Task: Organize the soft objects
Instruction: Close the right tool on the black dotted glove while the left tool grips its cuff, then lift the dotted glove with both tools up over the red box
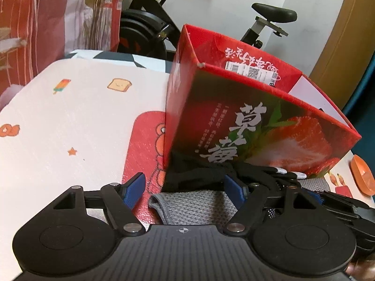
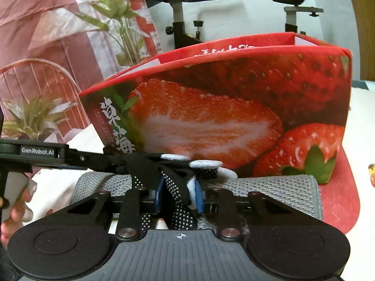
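A red strawberry-print box [image 1: 246, 126] stands open on the table; it fills the right wrist view [image 2: 234, 107] too. A black glove with white dots and grey fingertips [image 2: 178, 187] lies on a grey knitted cloth [image 2: 269, 194] in front of the box. My right gripper [image 2: 179, 196] is shut on the glove. My left gripper [image 1: 185, 189] is open, its blue pads either side of the grey cloth [image 1: 194, 206] and the black glove [image 1: 199, 175], not gripping. The left gripper's arm shows in the right wrist view [image 2: 58, 157].
A white mat with cartoon prints and a red patch [image 1: 82, 117] covers the table. An orange dish [image 1: 363, 175] sits at the right edge. An exercise bike [image 1: 152, 30] and a red patterned curtain [image 1: 46, 23] stand behind.
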Motion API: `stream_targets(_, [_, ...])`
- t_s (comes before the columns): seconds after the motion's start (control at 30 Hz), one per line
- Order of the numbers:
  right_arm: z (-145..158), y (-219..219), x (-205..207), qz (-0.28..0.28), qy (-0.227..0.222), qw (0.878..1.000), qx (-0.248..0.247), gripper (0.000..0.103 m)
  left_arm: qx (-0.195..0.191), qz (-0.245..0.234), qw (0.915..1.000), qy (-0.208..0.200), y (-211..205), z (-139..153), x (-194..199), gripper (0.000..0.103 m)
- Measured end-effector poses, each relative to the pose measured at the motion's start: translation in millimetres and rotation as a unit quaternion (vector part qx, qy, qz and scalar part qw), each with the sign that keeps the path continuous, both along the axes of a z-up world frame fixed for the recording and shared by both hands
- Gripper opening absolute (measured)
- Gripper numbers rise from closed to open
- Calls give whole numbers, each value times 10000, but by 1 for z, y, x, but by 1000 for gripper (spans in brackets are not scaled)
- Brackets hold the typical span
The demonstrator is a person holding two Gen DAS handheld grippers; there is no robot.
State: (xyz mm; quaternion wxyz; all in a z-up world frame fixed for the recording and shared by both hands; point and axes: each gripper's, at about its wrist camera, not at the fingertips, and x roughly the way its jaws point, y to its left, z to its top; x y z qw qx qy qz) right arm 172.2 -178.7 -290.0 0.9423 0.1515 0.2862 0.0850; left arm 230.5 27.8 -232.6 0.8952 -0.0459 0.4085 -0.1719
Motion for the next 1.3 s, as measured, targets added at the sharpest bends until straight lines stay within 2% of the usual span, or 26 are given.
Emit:
stream_targets(0.33, [-1, 2, -1, -22, -67, 9999, -132, 22, -172, 127, 9995, 232, -6, -9, 11, 77])
stream_targets(0.5, [-2, 2, -1, -28, -73, 9999, -117, 22, -525, 331, 9969, 473, -2, -19, 22, 78])
stream_targets(0.63, [-2, 2, -2, -35, -82, 9999, -112, 23, -720, 377, 9955, 481, 0, -20, 24, 78])
stream_targets(0.8, [-2, 2, -2, -35, -82, 9999, -96, 23, -936, 343, 9936, 524, -1, -21, 26, 56])
stream_targets(0.83, [-2, 2, -2, -34, -82, 9999, -101, 23, -866, 347, 9945, 478, -3, -21, 24, 48])
stream_targets(0.9, [-2, 2, -3, -34, -86, 9999, -123, 23, -768, 222, 9961, 365, -8, -18, 21, 40])
stream_targets(0.97, [-2, 2, -3, -36, -89, 9998, -145, 23, -768, 204, 9962, 353, -8, -16, 19, 26])
stream_targets(1.07, [-2, 3, -4, -37, -94, 9997, -203, 23, -813, 167, 9959, 349, -10, -12, 17, 19])
stream_targets(1.2, [2, 6, -5, -65, -57, 9996, -270, 22, -529, 25, 9985, 159, -17, -2, 9, 17])
stream_targets(1.3, [6, 9, -12, -66, -97, 9991, -406, 14, -419, -24, 9991, -5, -21, 8, 2, 15])
